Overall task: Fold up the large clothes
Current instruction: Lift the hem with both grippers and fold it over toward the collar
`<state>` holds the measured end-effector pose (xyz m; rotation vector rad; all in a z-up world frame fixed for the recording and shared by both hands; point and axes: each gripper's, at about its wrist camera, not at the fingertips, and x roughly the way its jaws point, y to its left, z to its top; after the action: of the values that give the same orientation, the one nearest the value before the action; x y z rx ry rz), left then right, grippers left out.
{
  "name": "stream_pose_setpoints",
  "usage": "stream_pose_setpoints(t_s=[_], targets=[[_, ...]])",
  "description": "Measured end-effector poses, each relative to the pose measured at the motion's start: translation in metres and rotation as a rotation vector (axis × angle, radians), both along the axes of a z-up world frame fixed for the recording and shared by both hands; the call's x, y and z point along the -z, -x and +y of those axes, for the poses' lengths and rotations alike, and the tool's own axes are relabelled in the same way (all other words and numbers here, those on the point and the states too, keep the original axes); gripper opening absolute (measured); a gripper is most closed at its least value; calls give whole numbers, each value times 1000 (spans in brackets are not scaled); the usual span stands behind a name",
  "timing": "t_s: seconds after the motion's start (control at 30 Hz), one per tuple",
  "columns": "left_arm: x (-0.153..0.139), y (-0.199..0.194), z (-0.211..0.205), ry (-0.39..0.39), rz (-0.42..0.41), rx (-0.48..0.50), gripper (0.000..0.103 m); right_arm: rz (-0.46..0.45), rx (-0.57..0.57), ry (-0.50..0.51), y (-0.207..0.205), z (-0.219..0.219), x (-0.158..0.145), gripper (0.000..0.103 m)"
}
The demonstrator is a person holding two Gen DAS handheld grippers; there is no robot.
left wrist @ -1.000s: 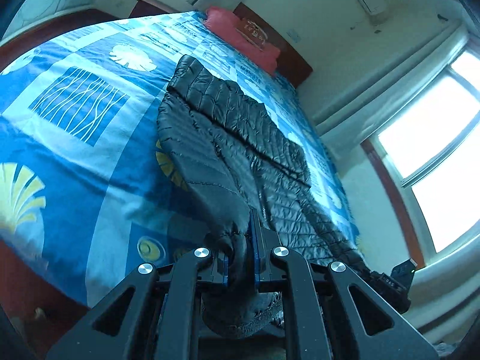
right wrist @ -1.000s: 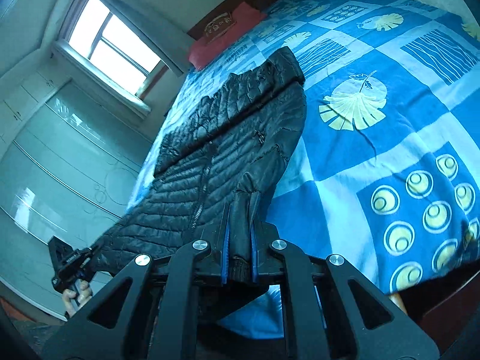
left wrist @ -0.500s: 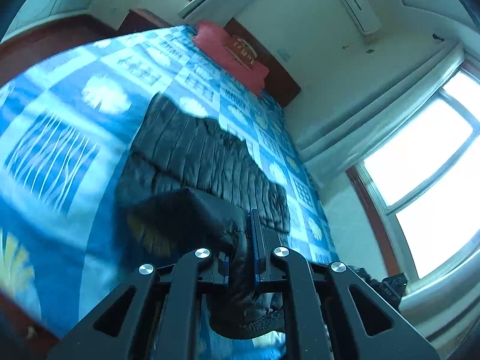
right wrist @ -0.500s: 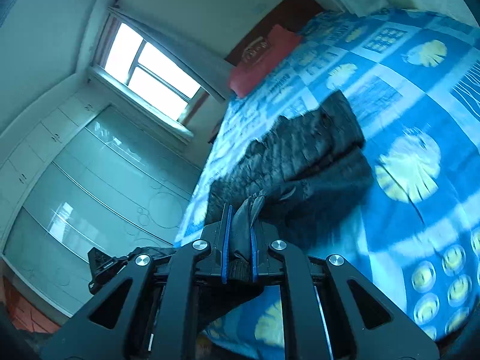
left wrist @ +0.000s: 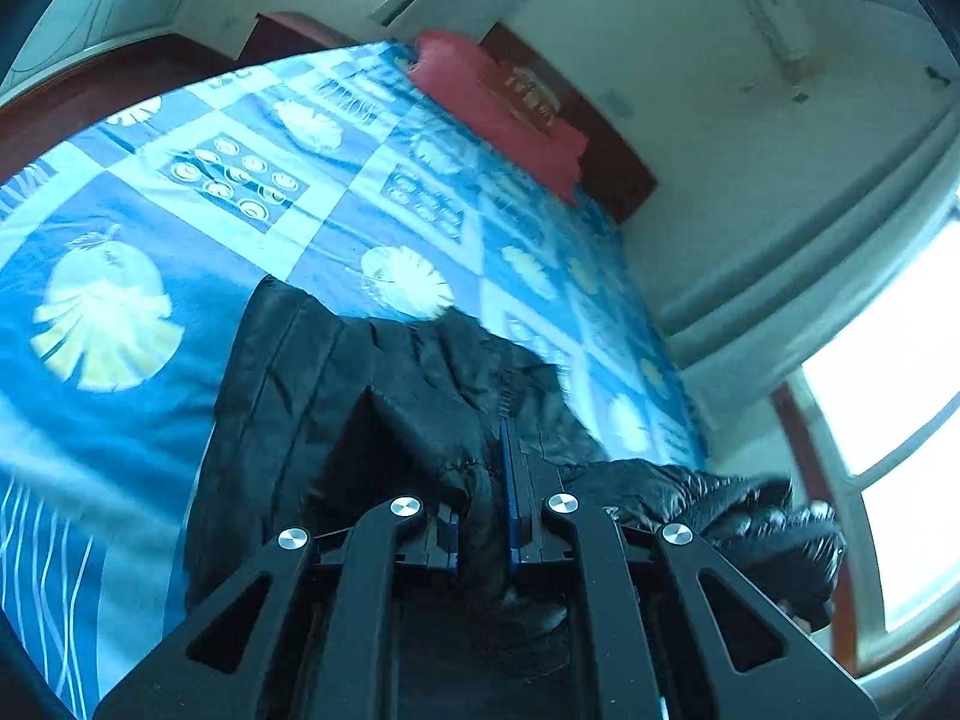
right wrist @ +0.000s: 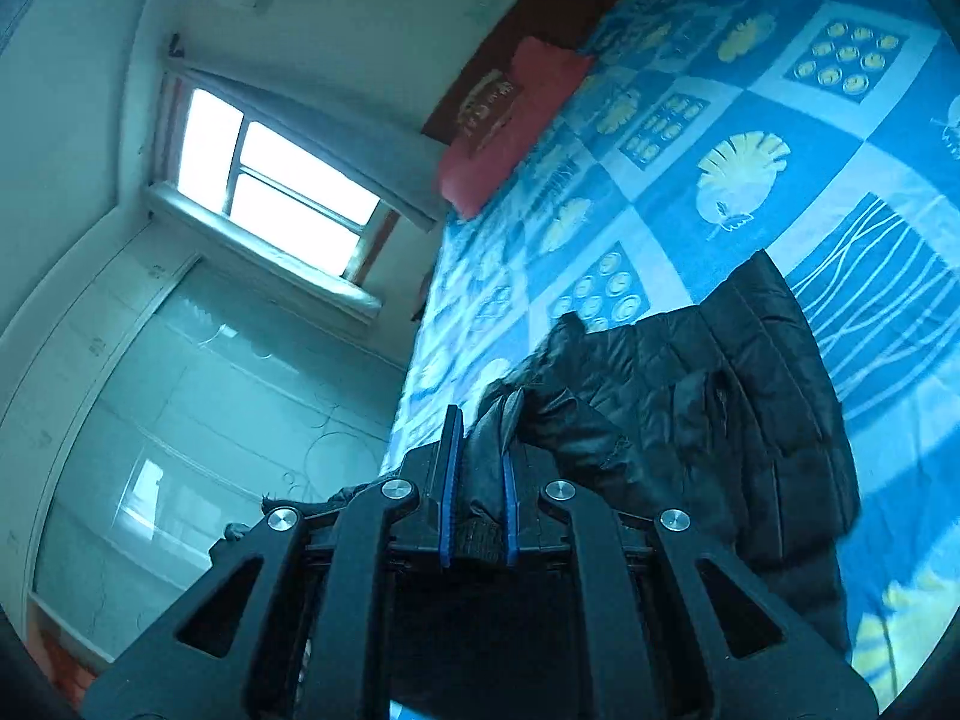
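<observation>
Left wrist: left claw (left wrist: 483,516) and right claw (right wrist: 477,510) pinch the jacket (left wrist: 336,396) hem — slippery padding ahead could slide out mid-fold.

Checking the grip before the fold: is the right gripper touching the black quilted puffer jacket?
Touching. In the right wrist view, the right gripper has black jacket fabric pinched between its blue-edged fingers.
</observation>
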<state>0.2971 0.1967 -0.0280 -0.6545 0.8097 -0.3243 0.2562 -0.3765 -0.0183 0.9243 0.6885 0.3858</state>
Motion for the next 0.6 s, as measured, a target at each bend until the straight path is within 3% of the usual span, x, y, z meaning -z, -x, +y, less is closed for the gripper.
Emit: stream_pose_setpoints(t_s=[0.27,0.4,0.5,0.57,0.6], targets=[[84,-66,-6,-51,140,-4,11,199,24,70,-69,4,103,12],[94,-65,-2,-21,131,4,15,187,26,79,-68,5,116,15],[85,-59,-3,-37,110,20,18,159,20,89,-60,4,108,26],[75,-55,-5,-59,96,24,23,124,14,75,-52,2,100,58],[71,-52,-6,-62,88,26,31,104,15,77,-46,1,95,61]])
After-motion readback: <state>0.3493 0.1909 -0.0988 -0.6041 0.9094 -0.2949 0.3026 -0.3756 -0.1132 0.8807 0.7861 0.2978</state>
